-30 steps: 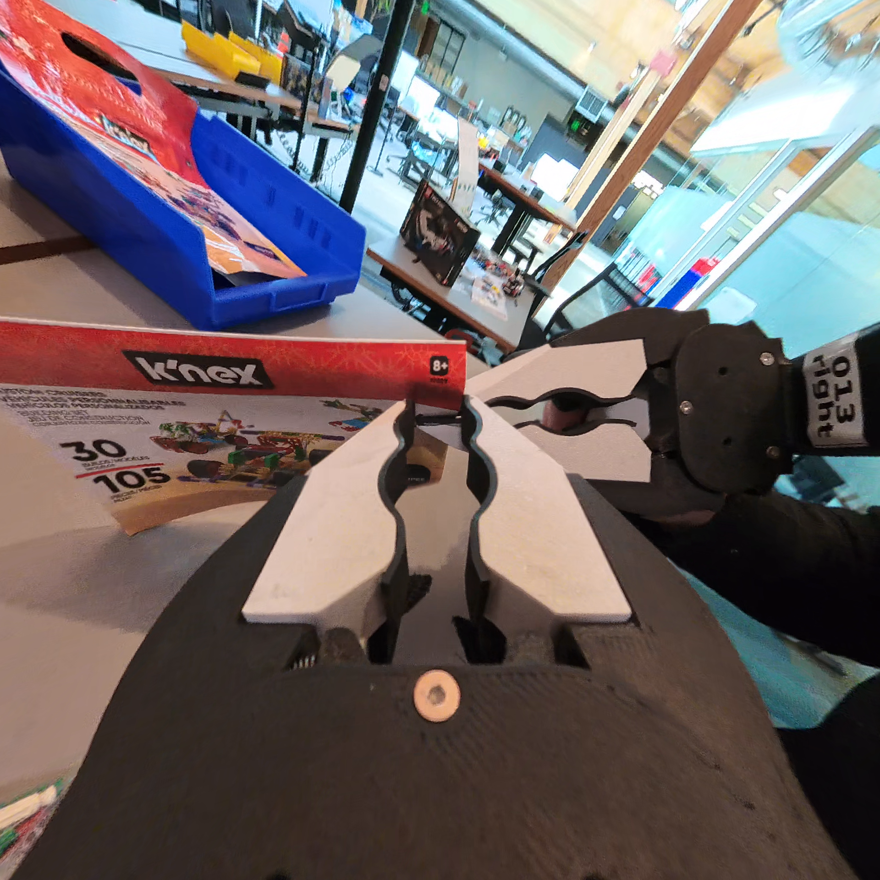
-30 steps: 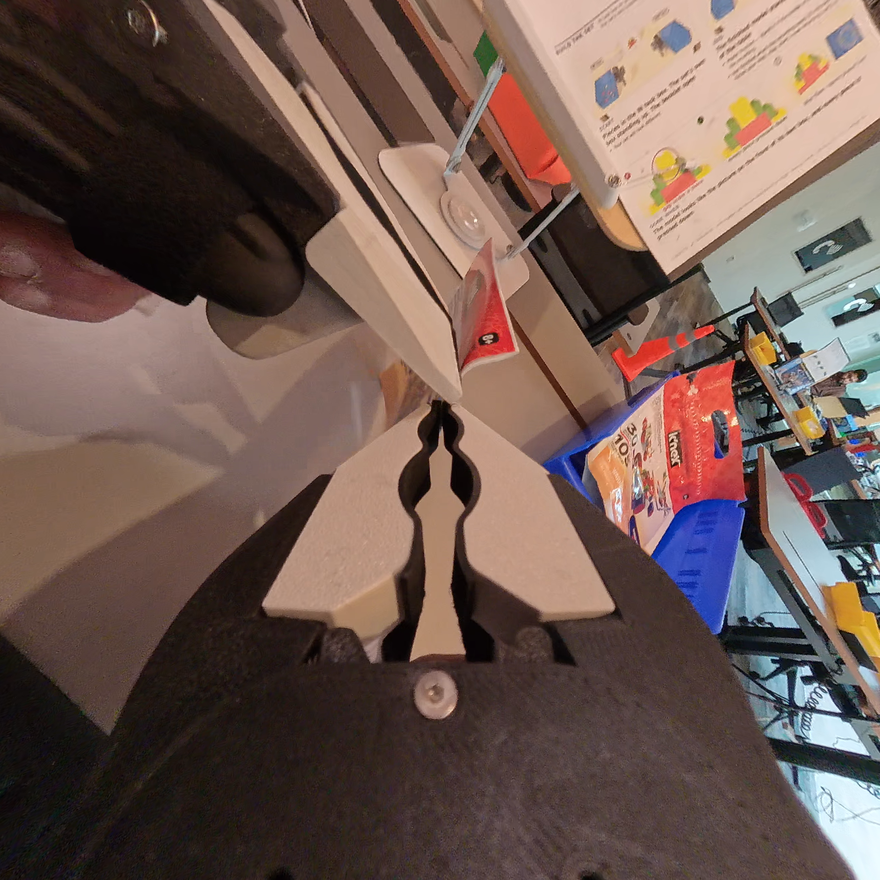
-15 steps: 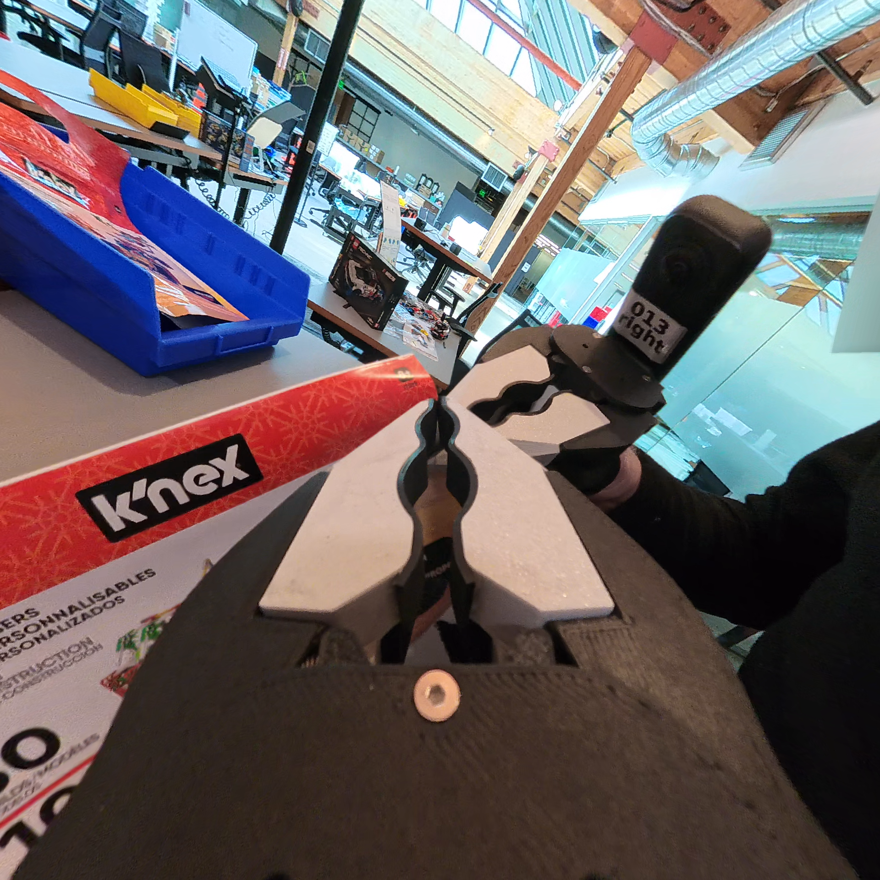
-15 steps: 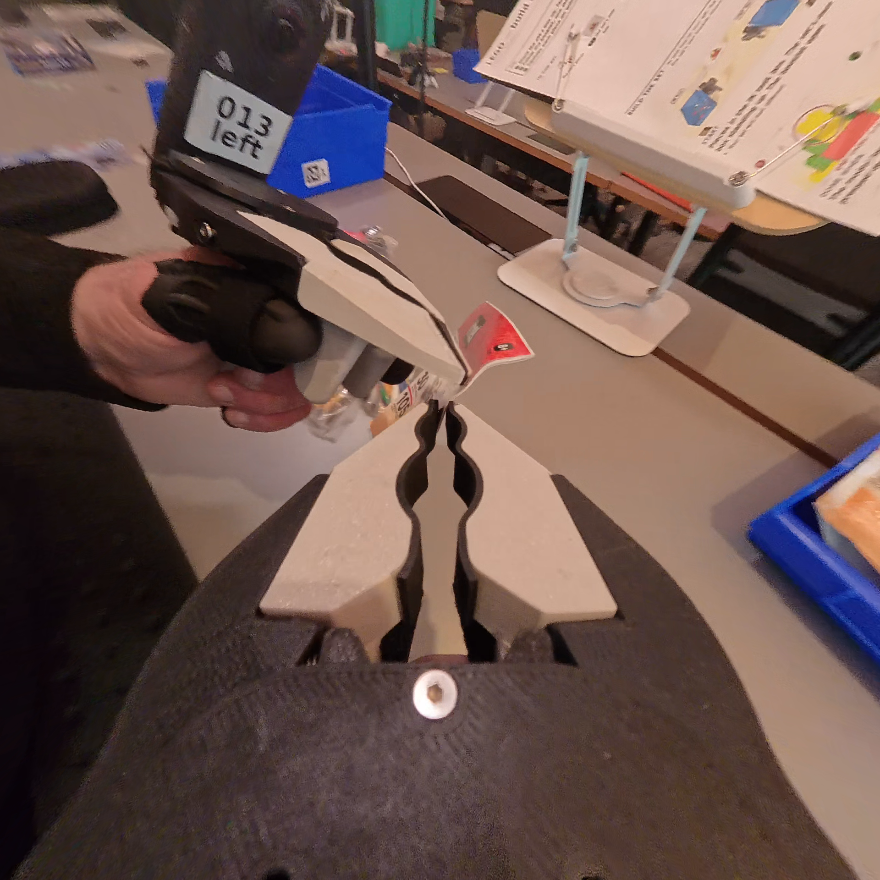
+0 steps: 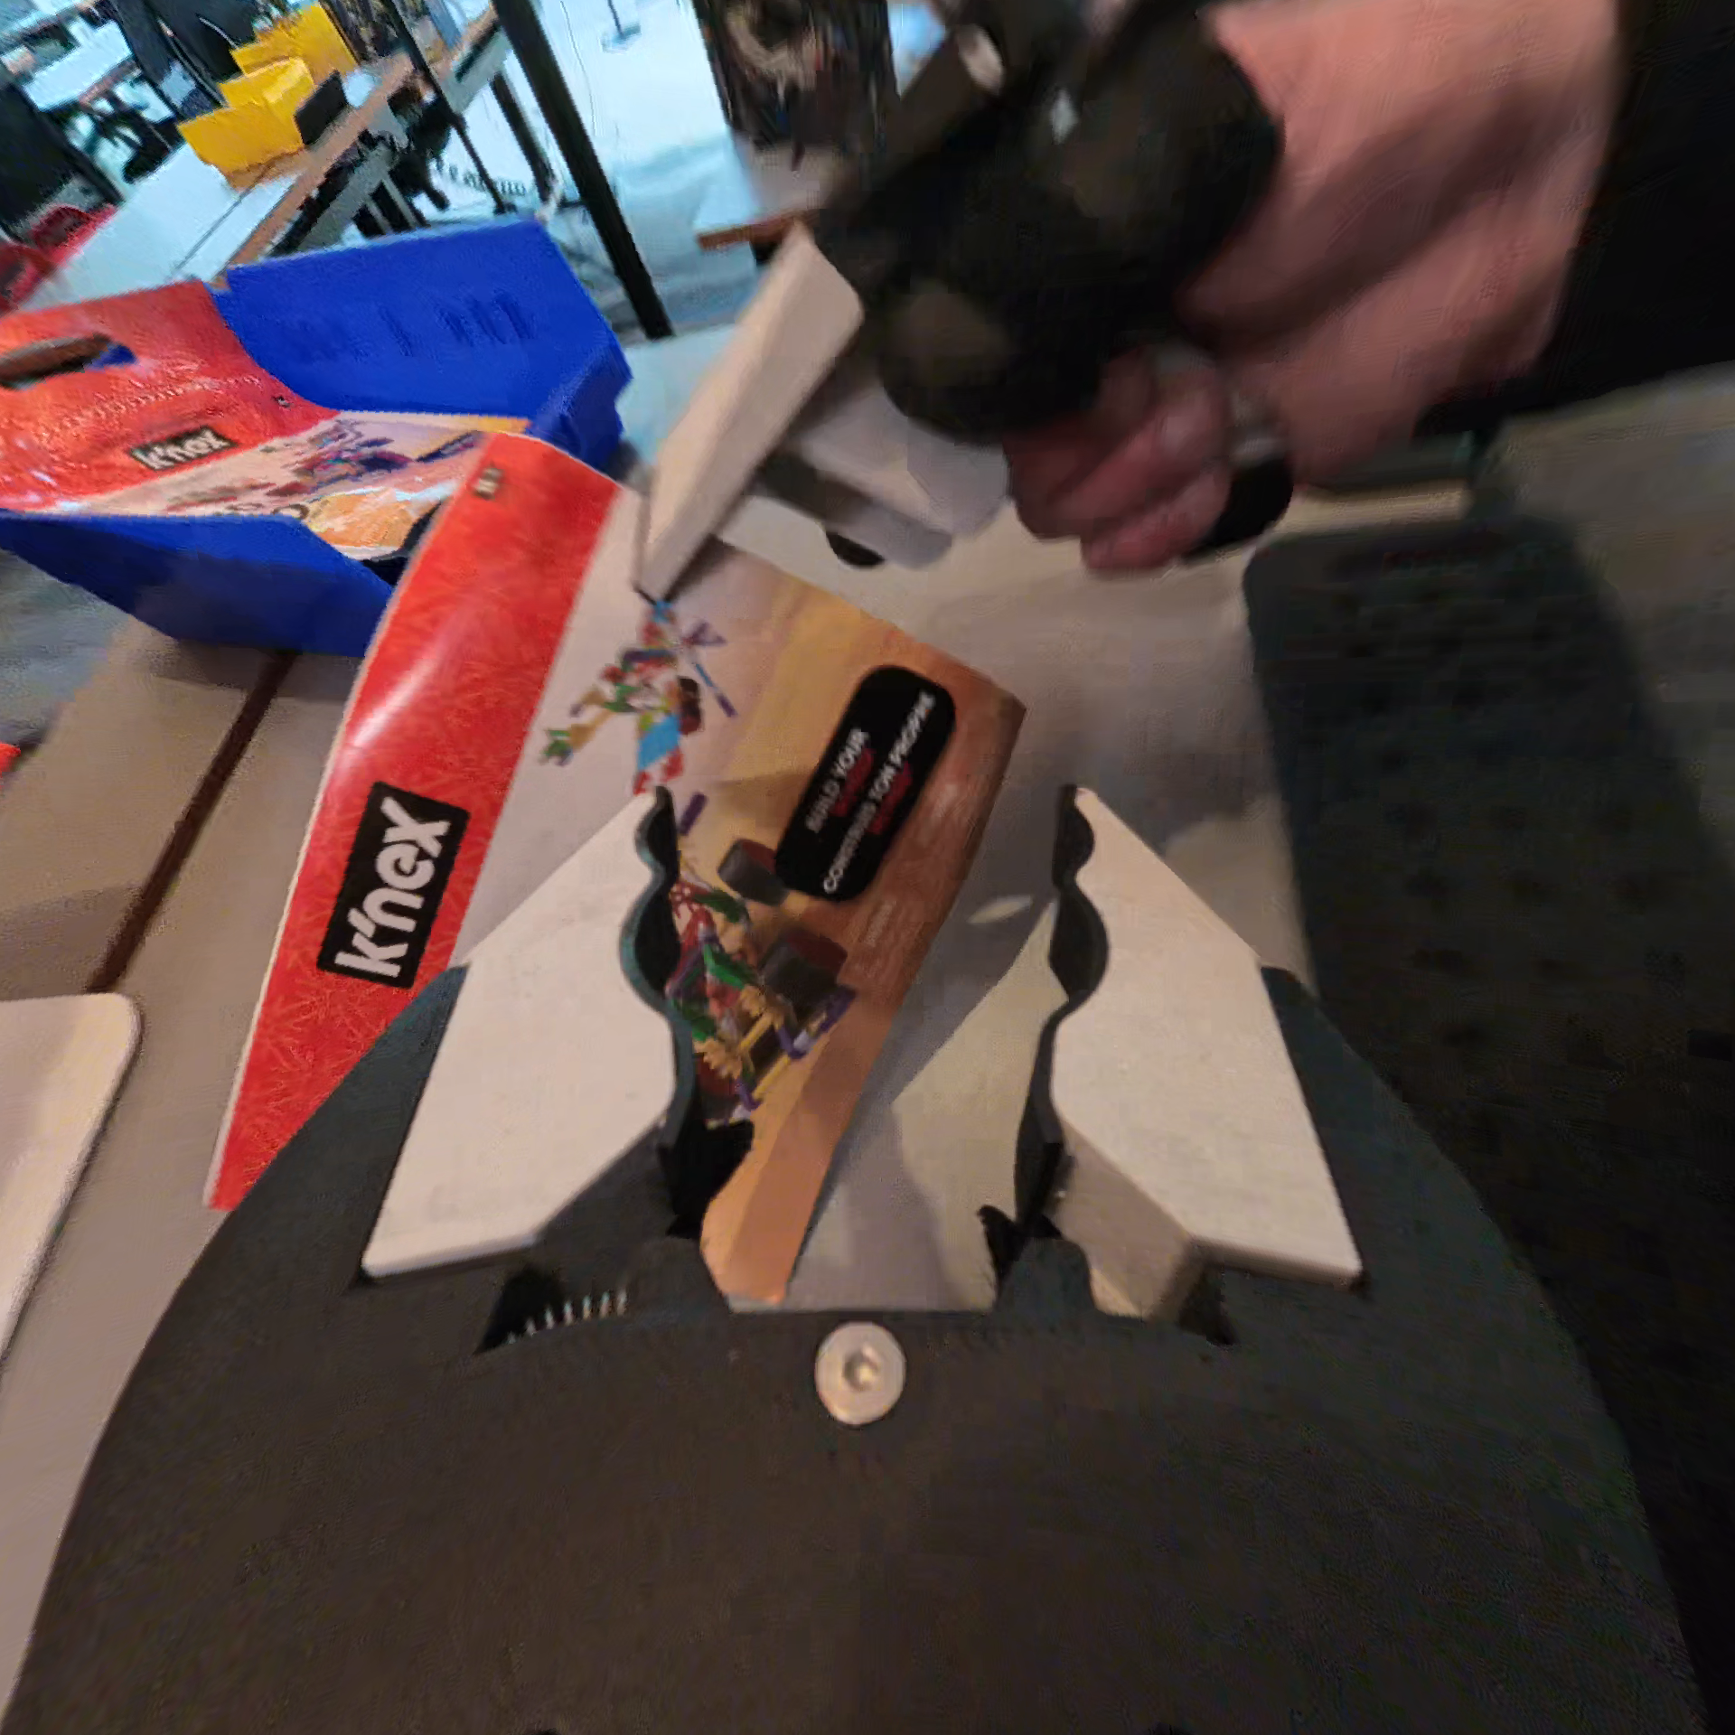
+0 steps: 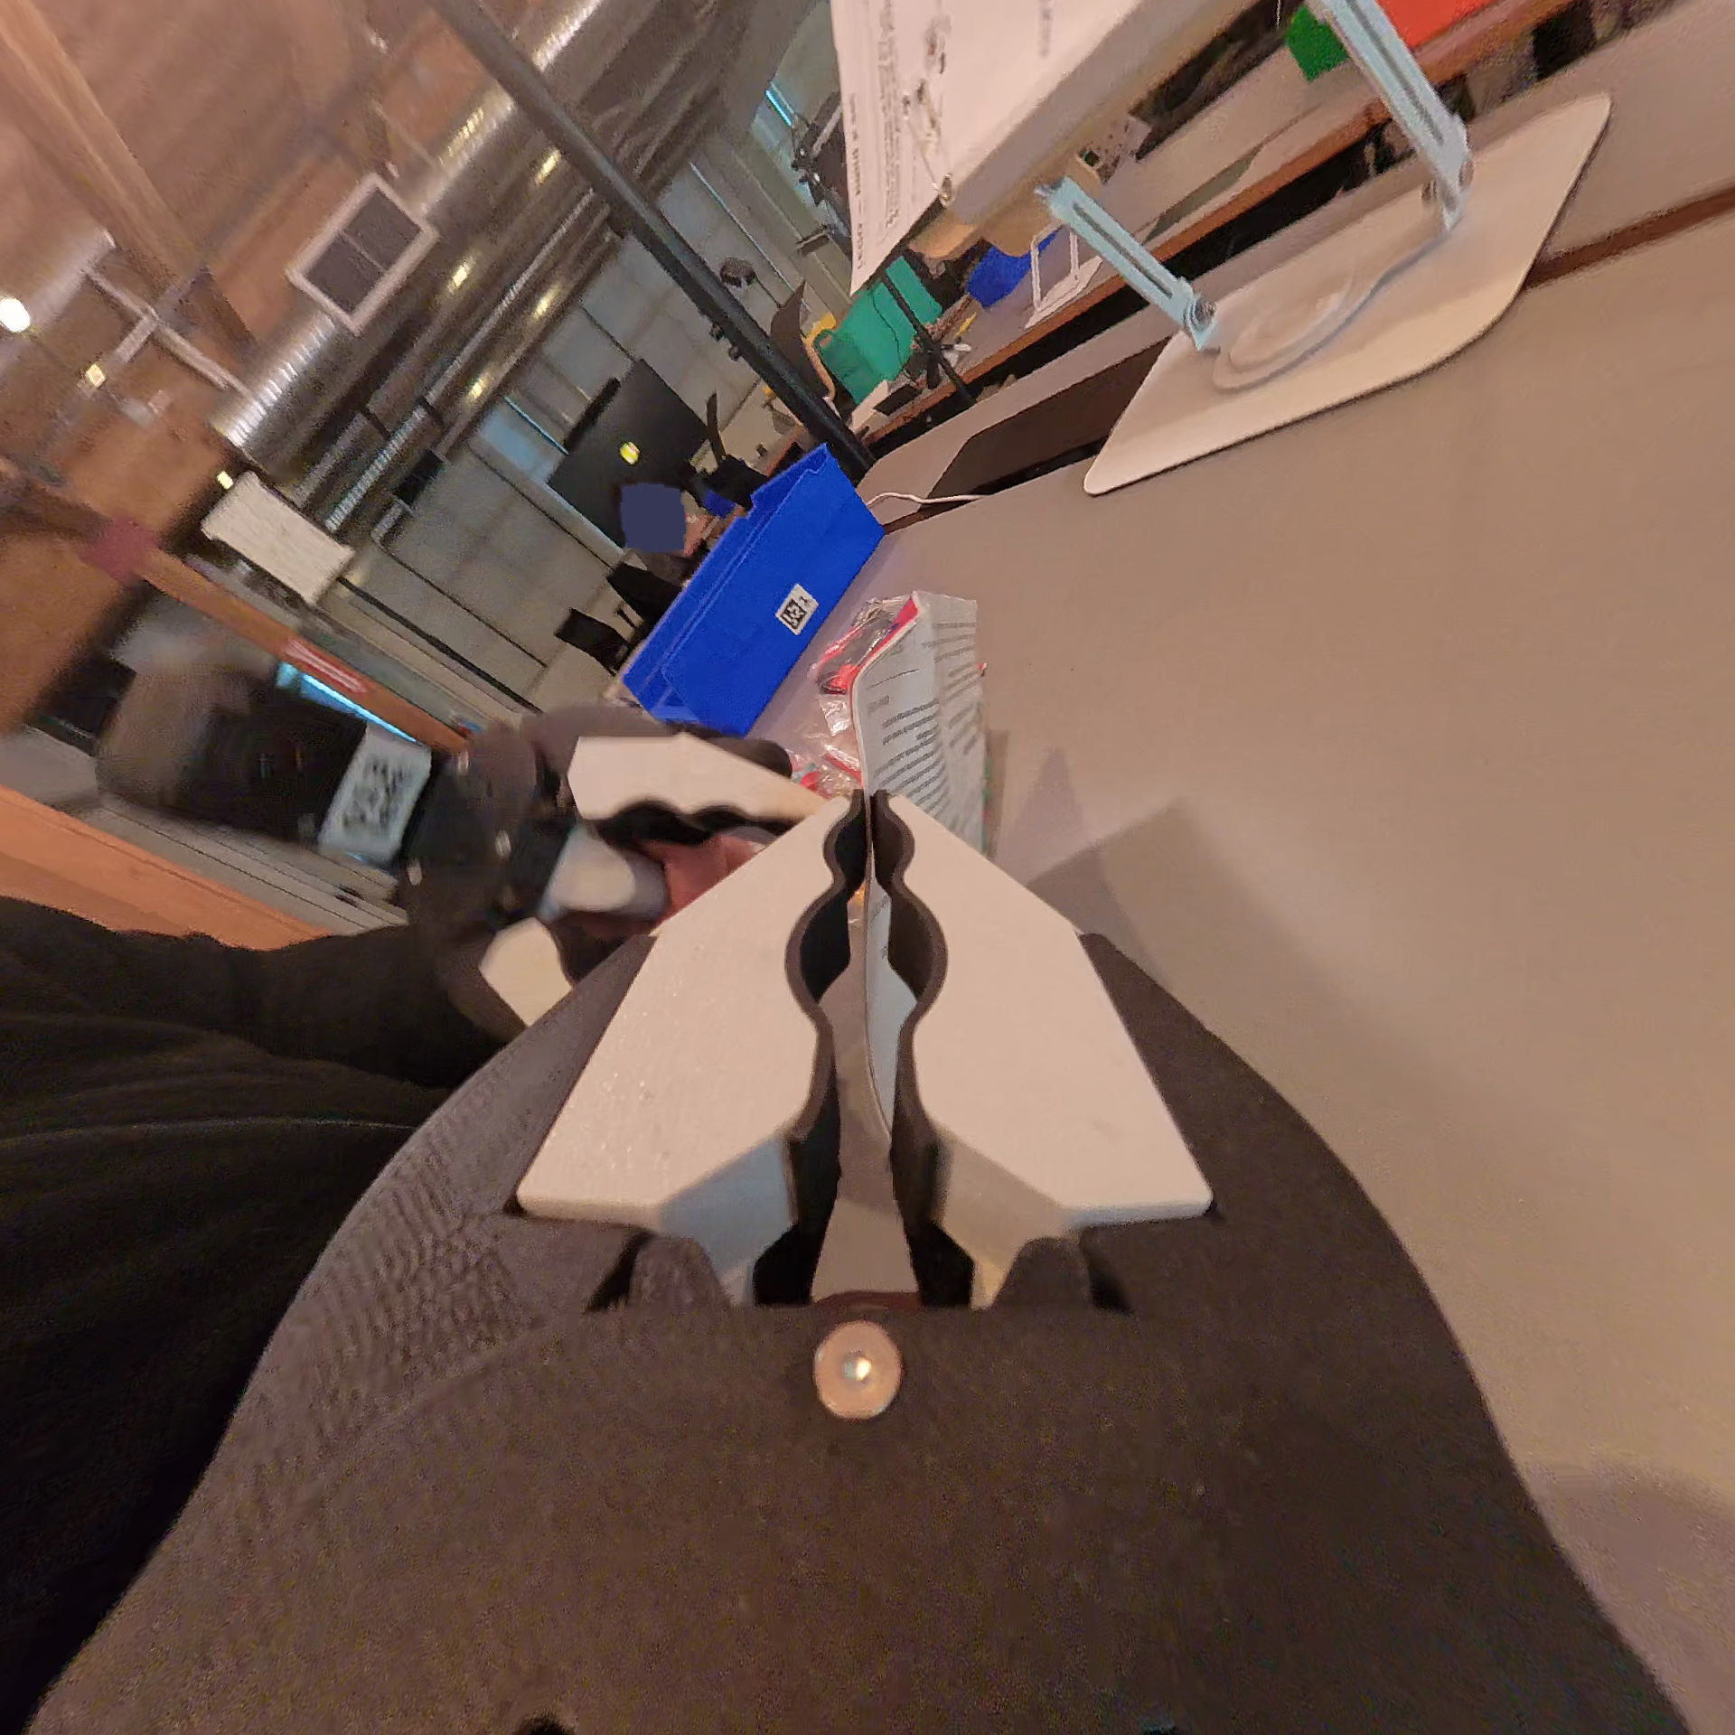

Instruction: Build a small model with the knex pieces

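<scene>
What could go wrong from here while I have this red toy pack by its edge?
The right hand-held gripper pinches only a thin edge of the red toy pack at its fingertips; the pack could slip out or tear.
The left hand-held gripper is open and holds nothing, so the pack has no second support and may swing or sag.
The two grippers are close together; a hasty move could knock them.

Red bag (image 5: pixel 451 676) bears a logo (image 5: pixel 394 887) (white on black); blue bin (image 6: pixel 742 648), a sticker (image 6: pixel 796 608).
</scene>
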Available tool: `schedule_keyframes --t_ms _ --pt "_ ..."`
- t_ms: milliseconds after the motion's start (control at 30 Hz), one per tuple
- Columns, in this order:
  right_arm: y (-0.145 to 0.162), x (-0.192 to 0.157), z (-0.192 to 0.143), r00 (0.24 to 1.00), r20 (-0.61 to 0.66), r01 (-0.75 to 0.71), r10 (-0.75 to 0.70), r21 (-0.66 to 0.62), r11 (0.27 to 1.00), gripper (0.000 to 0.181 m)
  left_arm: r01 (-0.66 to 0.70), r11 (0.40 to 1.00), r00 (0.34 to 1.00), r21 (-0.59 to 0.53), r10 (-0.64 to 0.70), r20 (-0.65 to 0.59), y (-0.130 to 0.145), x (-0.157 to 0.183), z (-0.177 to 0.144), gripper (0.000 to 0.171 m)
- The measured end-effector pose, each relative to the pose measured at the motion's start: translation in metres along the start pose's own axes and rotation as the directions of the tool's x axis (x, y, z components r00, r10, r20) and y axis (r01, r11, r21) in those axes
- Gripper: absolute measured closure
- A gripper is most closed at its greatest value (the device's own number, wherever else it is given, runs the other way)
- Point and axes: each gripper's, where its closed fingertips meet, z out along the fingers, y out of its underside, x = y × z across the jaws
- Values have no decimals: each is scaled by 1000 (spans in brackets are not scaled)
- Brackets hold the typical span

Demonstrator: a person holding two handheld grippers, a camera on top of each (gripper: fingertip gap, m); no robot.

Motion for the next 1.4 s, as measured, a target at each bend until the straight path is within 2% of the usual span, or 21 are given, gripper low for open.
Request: schedule_keyframes --t_ms 67,100,167,233,267,467,700,867,1067,1200,1400 --pt "0 4 0 997 21 -69 69 18 997 181 -119 989 991 -88 123 42 19 7 10 78" --pt "-1 5 0 994 35 -103 102 30 994 181 -159 981 982 -113 168 81 26 6 14 79" --pt "-4 4 0 985 69 -164 160 53 985 181 -213 966 957 -145 236 171 35 -2 19 85" --pt "-5 3 0 977 89 -200 194 64 978 181 -259 949 917 -181 300 262 38 -13 19 105" --pt "-7 3 0 973 98 -215 208 73 974 181 -279 943 906 -178 321 278 36 -14 19 109" --pt "-23 0 -8 965 127 -247 232 119 962 181 -373 915 877 -151 401 263 31 -4 23 155" --pt "-35 3 -15 965 127 -247 229 152 957 181 -401 910 882 -102 414 223 20 -1 22 169" --pt "-37 15 -23 965 99 -255 242 164 953 181 -384 923 906 -35 384 176 8 6 15 171" --pt "-39 29 -32 969 56 -248 242 173 953 181 -279 958 951 66 266 155 -13 0 3 171" --pt "-27 38 -31 967 29 -254 252 135 958 181 -177 978 980 108 166 107 -27 -8 0 171" --pt "1 45 -21 968 -5 -251 252 49 967 181 11 994 1000 107 -10 -12 -23 -10 5 171"
